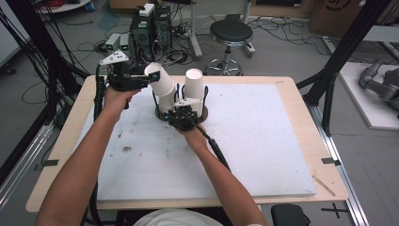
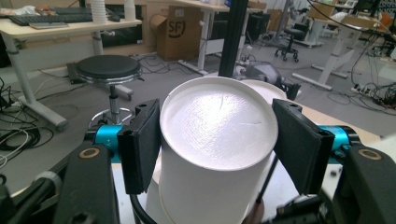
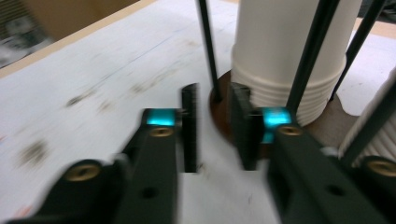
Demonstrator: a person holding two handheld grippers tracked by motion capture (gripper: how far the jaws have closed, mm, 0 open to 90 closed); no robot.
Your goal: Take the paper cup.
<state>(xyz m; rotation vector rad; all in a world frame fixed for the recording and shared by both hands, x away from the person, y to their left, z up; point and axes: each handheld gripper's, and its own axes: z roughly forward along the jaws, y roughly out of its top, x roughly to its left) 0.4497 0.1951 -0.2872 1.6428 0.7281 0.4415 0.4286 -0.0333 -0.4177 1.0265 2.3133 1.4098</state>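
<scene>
A white paper cup (image 1: 160,80), tilted and lifted above the stack near the far edge of the table (image 1: 291,155), is clamped between the jaws of the left gripper (image 1: 149,79), while the right gripper (image 1: 186,109) is held with jaws slightly apart, nothing between them, at the wire cup holder's brown base (image 3: 219,116).

White paper cup (image 2: 215,140) in left gripper (image 2: 217,144), black jaws w/ blue bits. Cup stacks (image 3: 289,60) in rack cream-white, ribbed rims; rack base (image 3: 224,116) dark brown, rods black. Table (image 1: 263,136) white w/ dark smudges, pale wood edge. Right gripper (image 3: 212,126) black & blue too.
</scene>
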